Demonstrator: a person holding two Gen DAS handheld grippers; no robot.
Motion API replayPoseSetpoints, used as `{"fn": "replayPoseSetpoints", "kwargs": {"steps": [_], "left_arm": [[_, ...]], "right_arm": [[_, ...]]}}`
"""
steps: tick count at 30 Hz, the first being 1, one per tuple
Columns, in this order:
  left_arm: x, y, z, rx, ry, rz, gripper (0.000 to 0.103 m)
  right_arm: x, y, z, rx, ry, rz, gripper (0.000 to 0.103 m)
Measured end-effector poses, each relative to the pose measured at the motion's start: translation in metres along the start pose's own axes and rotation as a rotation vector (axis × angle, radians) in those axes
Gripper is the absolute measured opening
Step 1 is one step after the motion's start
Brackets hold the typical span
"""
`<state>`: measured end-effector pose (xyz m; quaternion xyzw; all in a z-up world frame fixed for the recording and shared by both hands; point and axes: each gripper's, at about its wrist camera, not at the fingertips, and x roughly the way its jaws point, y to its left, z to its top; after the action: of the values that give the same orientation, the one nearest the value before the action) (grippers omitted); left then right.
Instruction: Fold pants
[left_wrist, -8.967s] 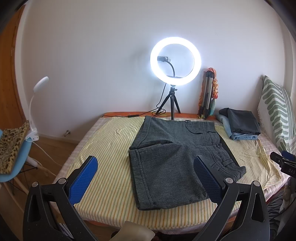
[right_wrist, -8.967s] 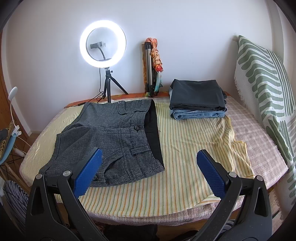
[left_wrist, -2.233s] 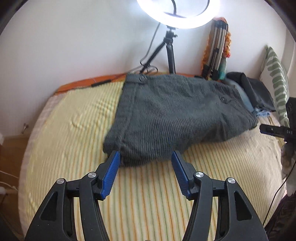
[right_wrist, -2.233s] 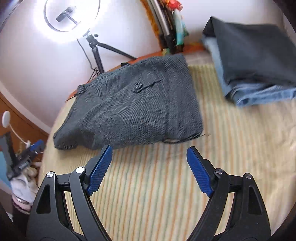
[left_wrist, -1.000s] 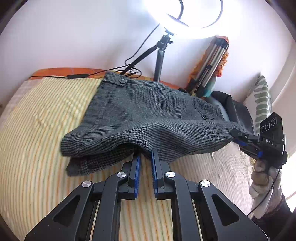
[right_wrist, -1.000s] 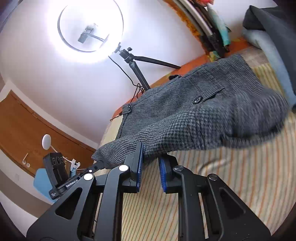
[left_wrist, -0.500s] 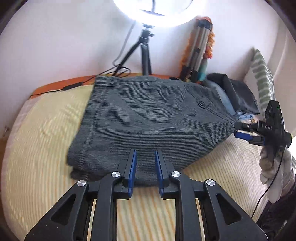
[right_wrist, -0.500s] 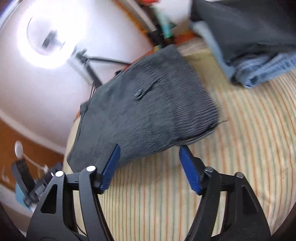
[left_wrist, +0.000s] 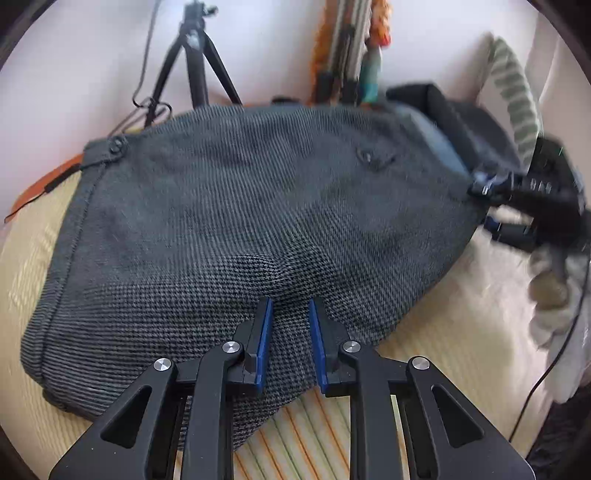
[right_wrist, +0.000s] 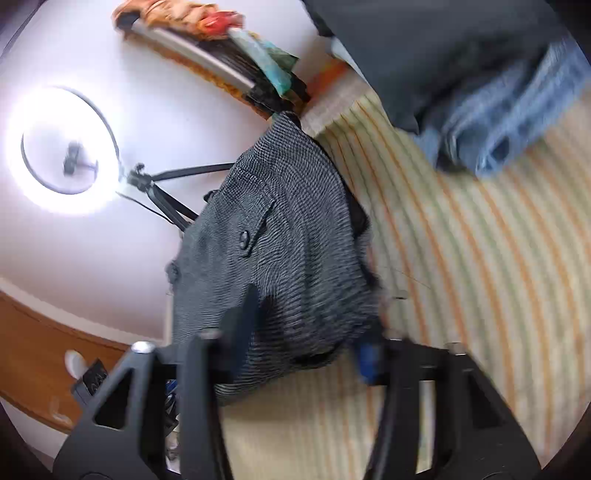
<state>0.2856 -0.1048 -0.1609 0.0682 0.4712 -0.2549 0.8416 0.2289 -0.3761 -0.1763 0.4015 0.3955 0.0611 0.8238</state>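
The grey checked shorts (left_wrist: 240, 206) lie folded on the striped sheet (left_wrist: 332, 435). My left gripper (left_wrist: 290, 325) is low over their near edge. Its blue pads (left_wrist: 264, 332) stand a narrow gap apart, with cloth running between them and a small pucker just beyond the tips. In the left wrist view my right gripper (left_wrist: 487, 205) sits at the shorts' right corner. In its own blurred view the right gripper (right_wrist: 303, 343) straddles that corner of the shorts (right_wrist: 288, 258). Its jaws are closing with cloth between them and a gap still showing.
A folded dark garment on blue jeans (right_wrist: 498, 122) lies on the sheet to the right of the shorts. A ring light (right_wrist: 59, 151) on a tripod (left_wrist: 195, 59) and a folded stand (left_wrist: 351, 48) are by the wall. A striped pillow (left_wrist: 517, 96) is at the far right. A gloved hand (left_wrist: 554, 295) holds the right gripper.
A second ago both grippers held the lifted shorts, then let go. Since half a second ago the left gripper has pushed forward onto the cloth. The right jaws have narrowed around the corner.
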Motion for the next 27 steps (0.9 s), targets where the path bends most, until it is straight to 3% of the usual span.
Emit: {"fn": "replayPoseSetpoints", "kwargs": {"steps": [1,6,8,13,19,21,23,27], "left_arm": [[0.001,-0.003,-0.003,0.023,-0.011,0.017,0.018],[-0.01,-0.004,-0.002,0.032,-0.023,0.019,0.018],[-0.022,-0.003,0.002,0.022,-0.061,0.026,0.019],[-0.027,-0.008,0.029,0.031,-0.116,0.075,0.027],[0.013,-0.018,0.057,0.011,-0.084,0.089,0.027],[0.027,-0.021,0.057,0.003,-0.07,0.109,0.027],[0.038,-0.023,0.056,0.005,-0.058,0.123,0.027],[0.043,-0.026,0.045,0.045,-0.107,0.146,0.027]], "right_arm": [[-0.004,0.004,0.0,-0.03,-0.011,-0.009,0.028],[-0.01,0.017,-0.001,-0.067,-0.044,-0.033,0.029],[-0.009,0.01,-0.004,0.001,-0.027,-0.031,0.048],[-0.01,-0.001,-0.009,0.102,-0.021,0.039,0.067],[0.002,0.005,-0.012,0.093,-0.048,0.015,0.071],[0.002,0.007,-0.012,0.092,-0.069,0.009,0.063],[0.005,0.012,-0.011,0.05,-0.065,-0.027,0.035],[0.007,0.013,-0.01,0.018,-0.07,-0.061,0.023]]}}
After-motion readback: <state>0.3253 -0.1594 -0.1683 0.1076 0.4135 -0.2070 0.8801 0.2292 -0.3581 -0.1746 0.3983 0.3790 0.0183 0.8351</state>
